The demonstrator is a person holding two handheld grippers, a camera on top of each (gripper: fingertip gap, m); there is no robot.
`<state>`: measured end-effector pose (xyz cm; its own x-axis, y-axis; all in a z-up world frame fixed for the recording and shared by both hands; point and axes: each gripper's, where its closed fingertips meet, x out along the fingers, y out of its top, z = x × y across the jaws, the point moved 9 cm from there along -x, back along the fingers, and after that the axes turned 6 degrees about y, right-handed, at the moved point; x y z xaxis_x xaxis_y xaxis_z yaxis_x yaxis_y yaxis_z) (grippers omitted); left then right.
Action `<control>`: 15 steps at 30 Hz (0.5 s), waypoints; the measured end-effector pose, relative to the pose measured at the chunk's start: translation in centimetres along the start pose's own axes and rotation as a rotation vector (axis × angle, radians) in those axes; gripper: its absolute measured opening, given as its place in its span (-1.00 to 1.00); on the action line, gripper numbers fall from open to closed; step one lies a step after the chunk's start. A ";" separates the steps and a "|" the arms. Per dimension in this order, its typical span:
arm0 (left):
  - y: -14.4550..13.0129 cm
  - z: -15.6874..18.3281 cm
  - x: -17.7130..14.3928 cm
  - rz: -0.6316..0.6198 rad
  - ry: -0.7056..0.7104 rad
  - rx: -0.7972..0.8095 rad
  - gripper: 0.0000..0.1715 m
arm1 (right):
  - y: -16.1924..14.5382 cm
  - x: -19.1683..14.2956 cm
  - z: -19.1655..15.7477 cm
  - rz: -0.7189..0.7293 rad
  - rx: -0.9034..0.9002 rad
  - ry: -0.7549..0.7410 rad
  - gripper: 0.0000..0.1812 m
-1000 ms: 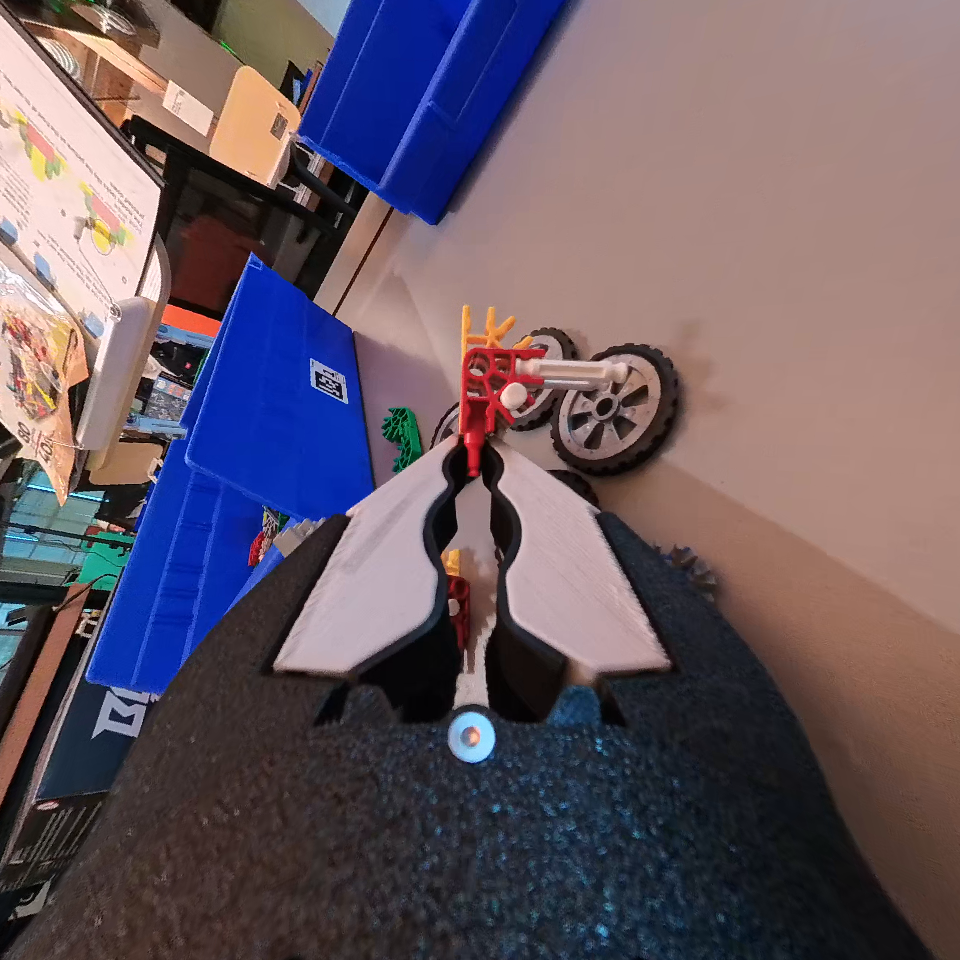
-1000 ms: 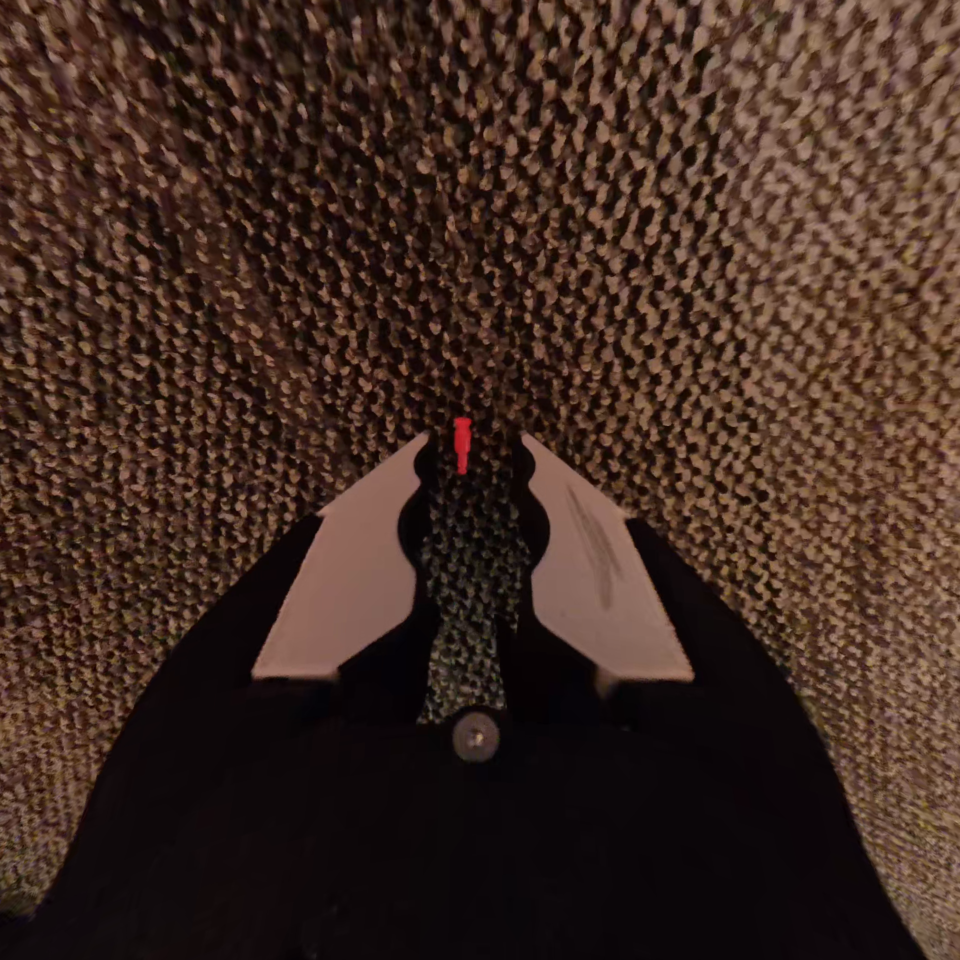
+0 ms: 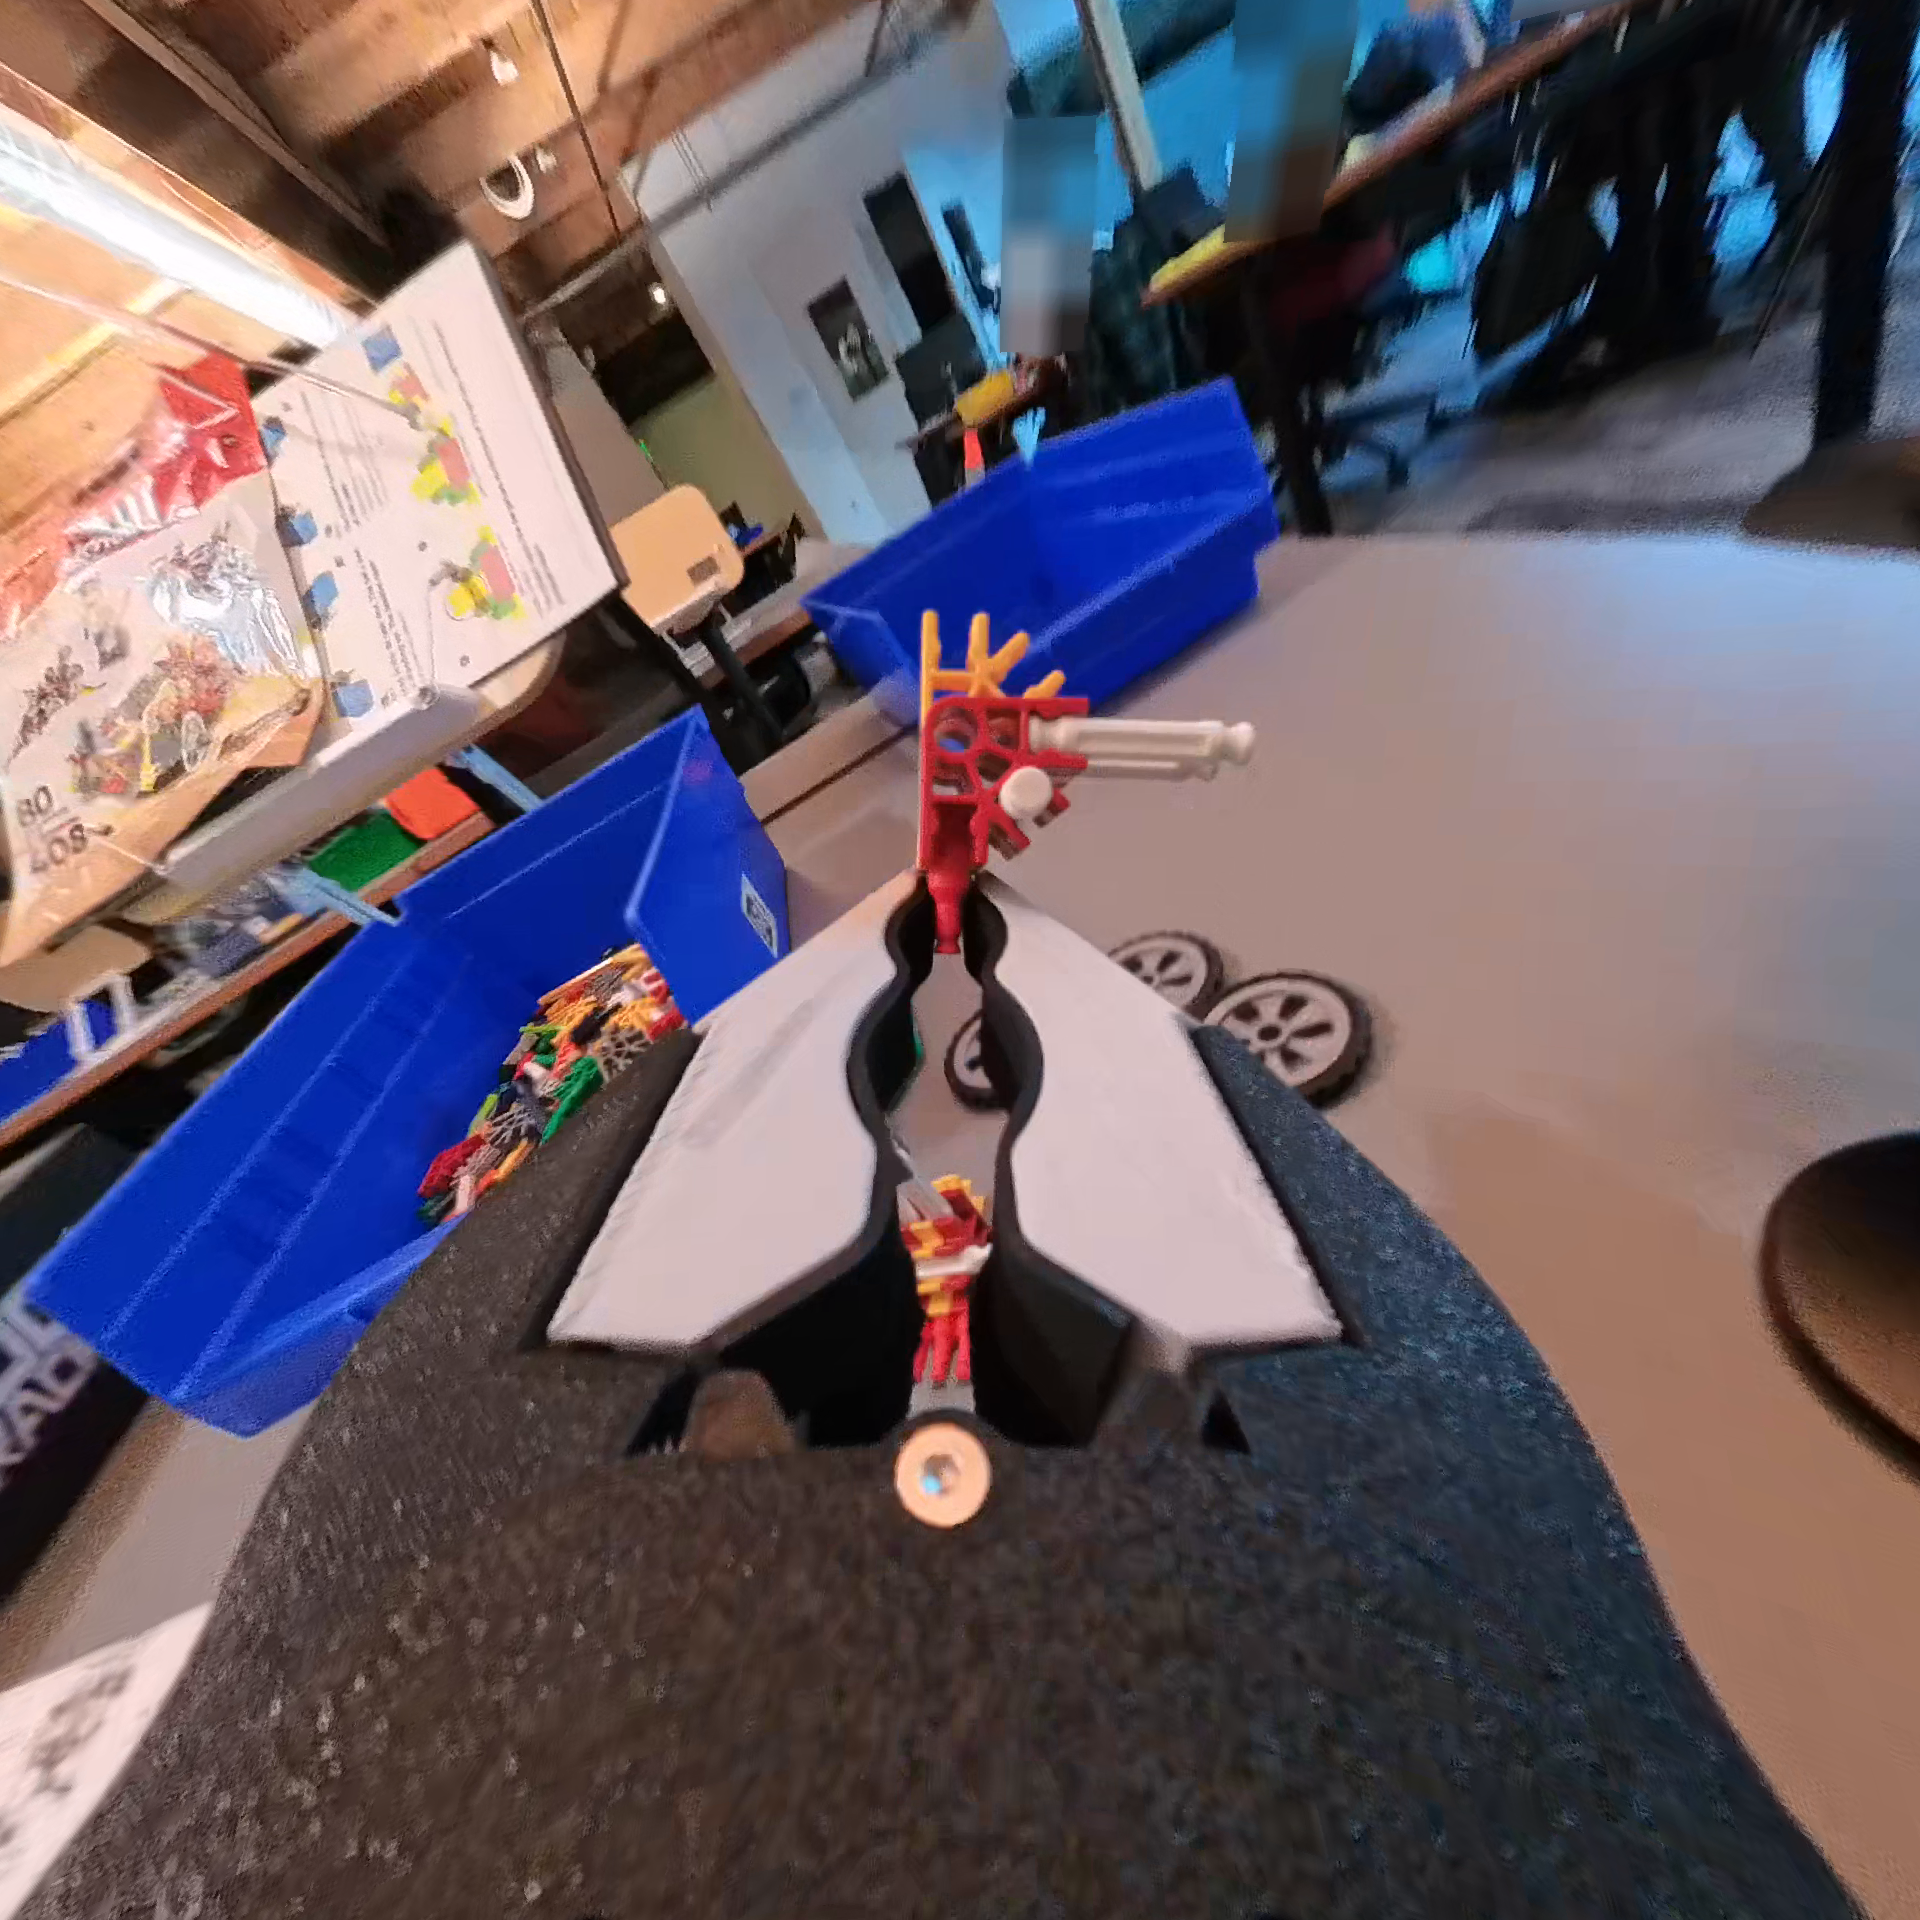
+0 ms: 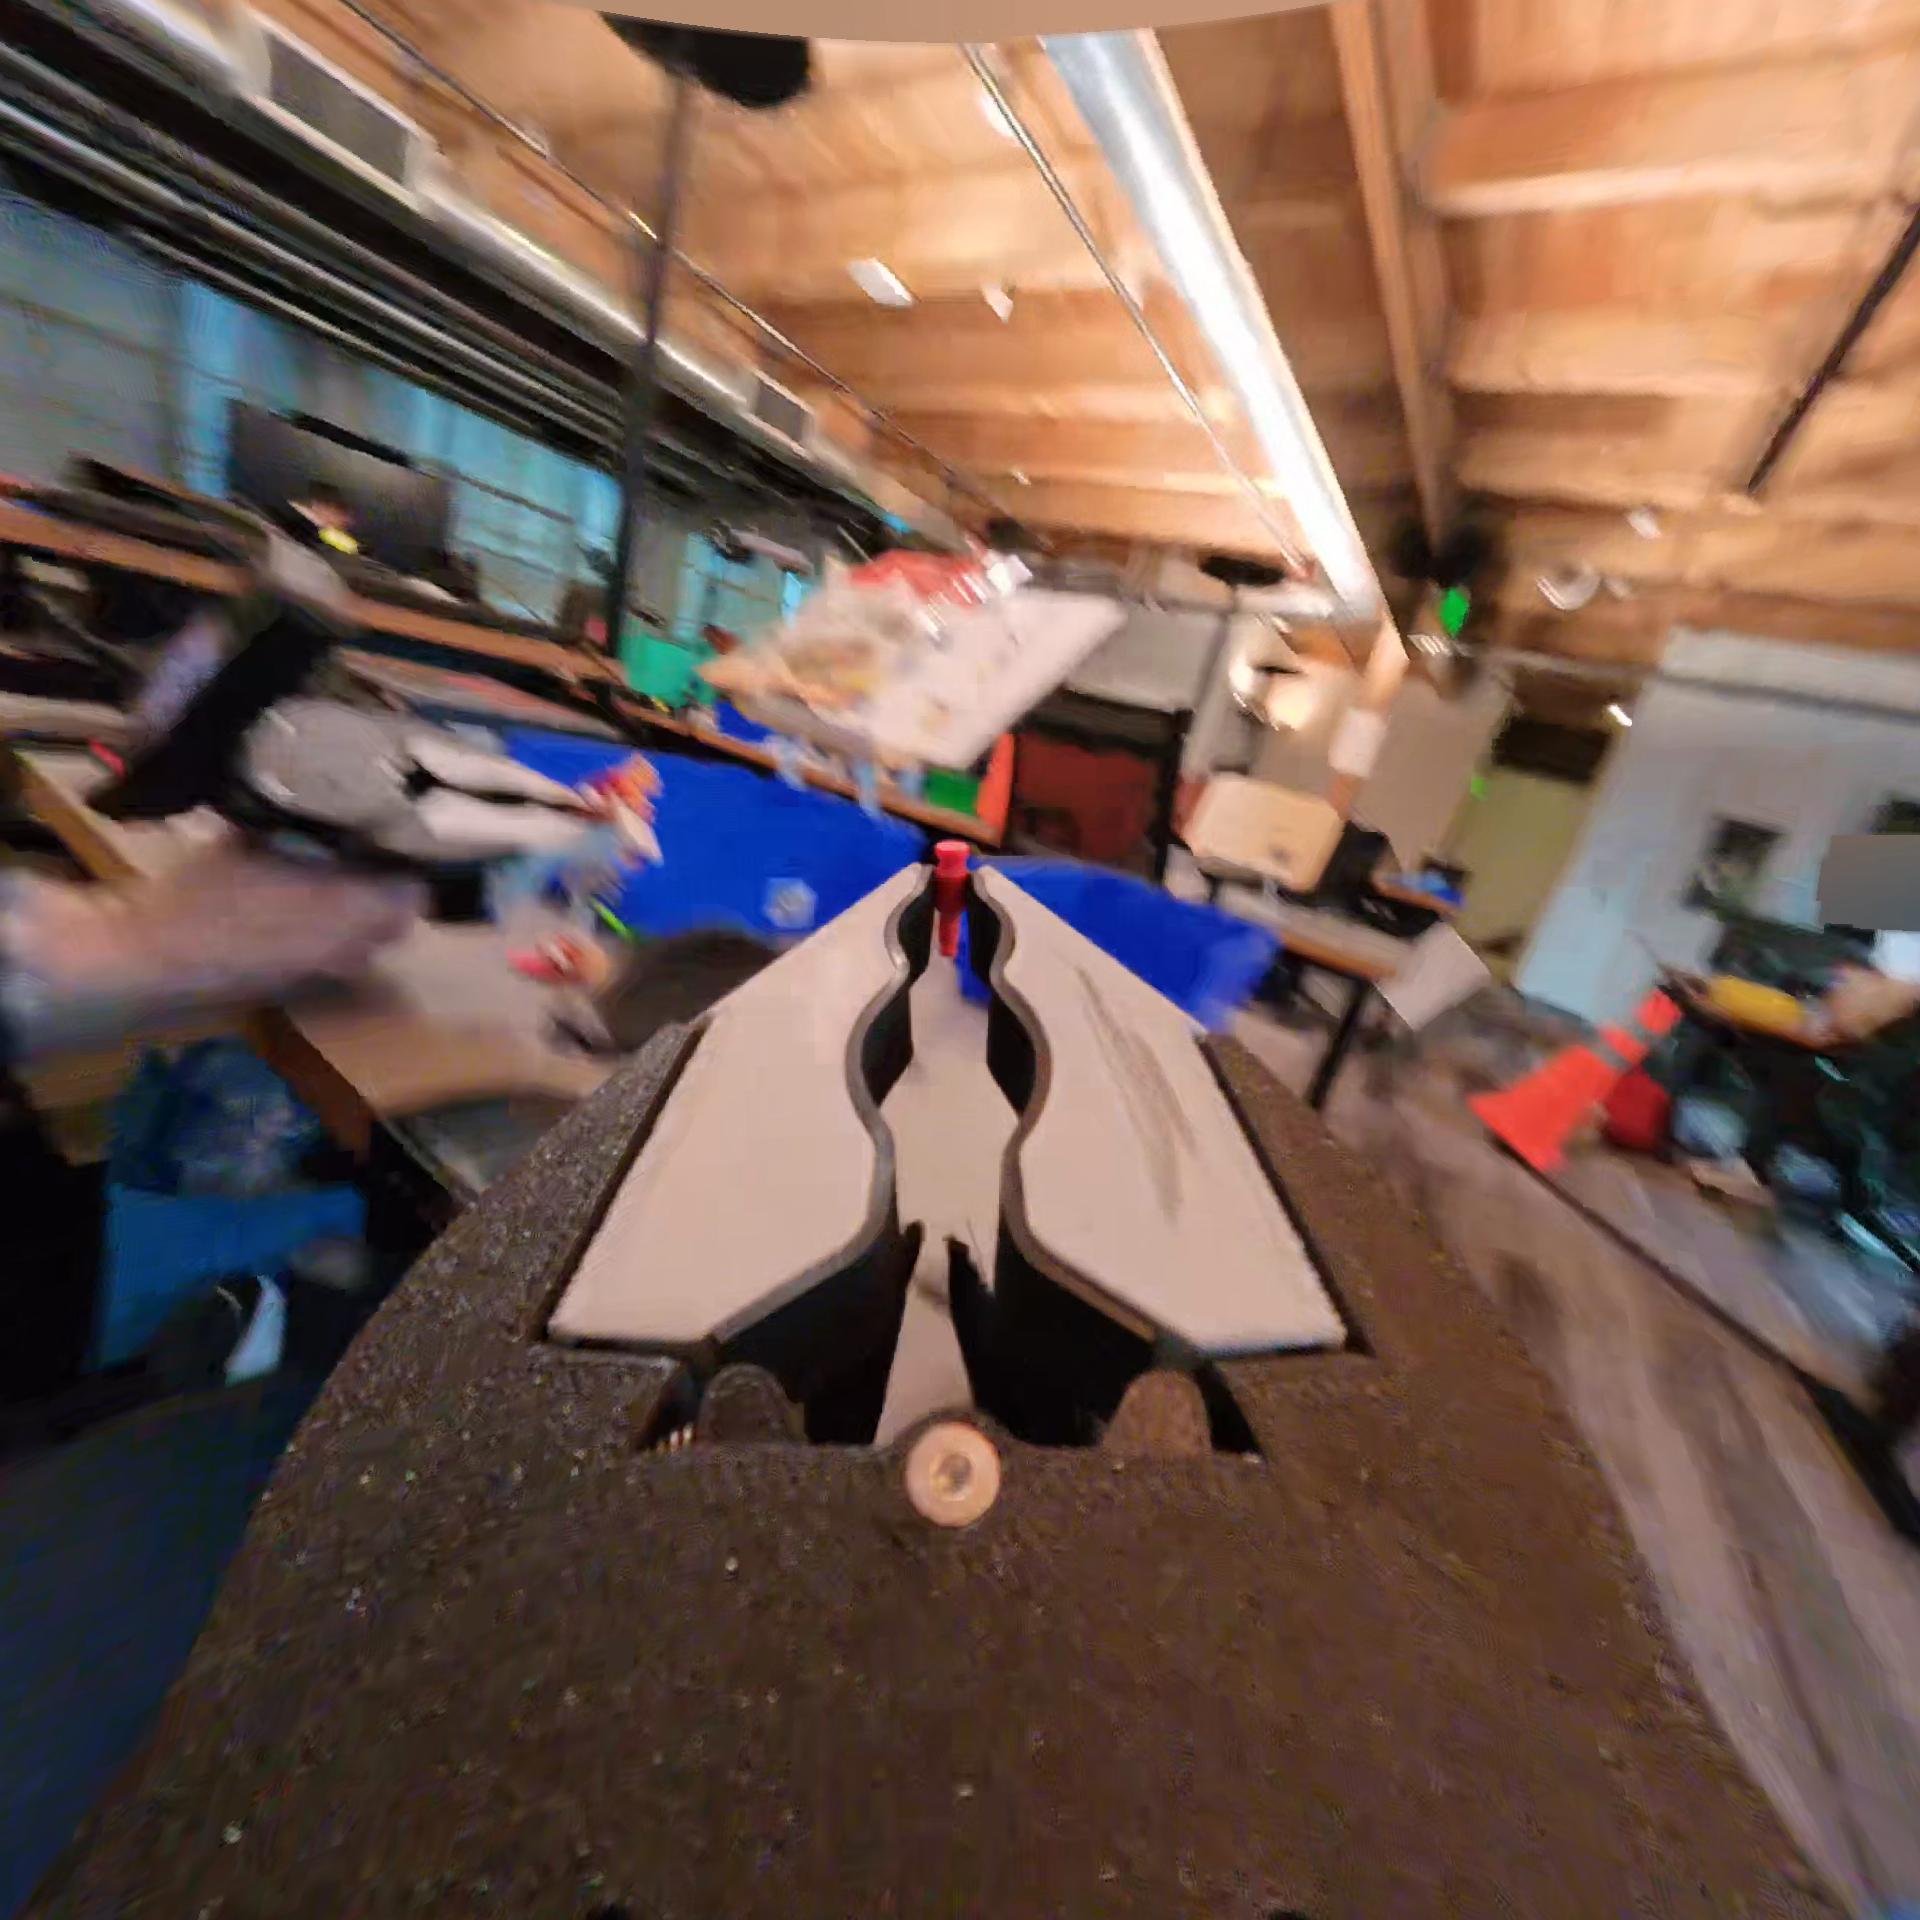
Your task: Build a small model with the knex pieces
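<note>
Left gripper [image 3: 948, 902]: tips pinched on the lower red stem of a small toy assembly, held up above the table.
Toy assembly [image 3: 977, 764]: a red lattice connector, wedge-shaped with open cells; an orange-yellow fan-shaped connector sits behind its top edge; a white rod juts out to the right from its upper corner; a second white rod end shows as a round knob on its face. It stands upright out of the tips.
Right gripper [image 4: 948, 902]: tips pressed onto a short red rod, raised well off the table, pointing out into the room.
Red rod [image 4: 948, 894]: slim, with a flanged head poking just past the tips; the rest is clamped between them.
Table [image 3: 1558, 831]: pale grey-beige top.
Wheels [image 3: 1288, 1029]: grey spoked hubs with black tyres, lying flat on the table to the right of the left gripper; another shows partly between its fingers.
Near blue bin [image 3: 364, 1091]: left of the left gripper, with a heap of mixed coloured pieces [image 3: 551, 1081] inside.
Far blue bin [image 3: 1091, 540]: at the far table edge, behind the assembly.
Instruction sheet [image 3: 436, 488]: propped up at far left, with coloured diagrams.
Right view background: blurred; wooden ceiling, benches, an orange cone [image 4: 1569, 1081] on the floor at right.
</note>
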<state>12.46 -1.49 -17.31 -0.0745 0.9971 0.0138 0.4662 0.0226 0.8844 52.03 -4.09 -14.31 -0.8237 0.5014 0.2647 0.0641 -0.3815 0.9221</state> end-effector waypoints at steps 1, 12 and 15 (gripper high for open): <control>0.3 -0.5 -0.6 0.030 -0.005 -0.050 -0.99 | 2.1 2.4 -2.1 0.039 0.004 0.042 -0.95; -1.9 -15.4 -6.0 0.102 0.097 -0.087 -0.99 | 4.6 36.0 -17.6 -0.049 -0.037 0.269 -0.95; -3.7 -18.5 -5.8 0.080 0.084 -0.118 -0.98 | 0.4 43.9 -17.4 -0.279 0.051 0.257 -0.94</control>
<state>-5.16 -8.66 -11.98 -0.1166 0.9858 0.1207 0.3669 -0.0702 0.9276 6.10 4.21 -7.23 -0.9276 0.3668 -0.0715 -0.1594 -0.2153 0.9635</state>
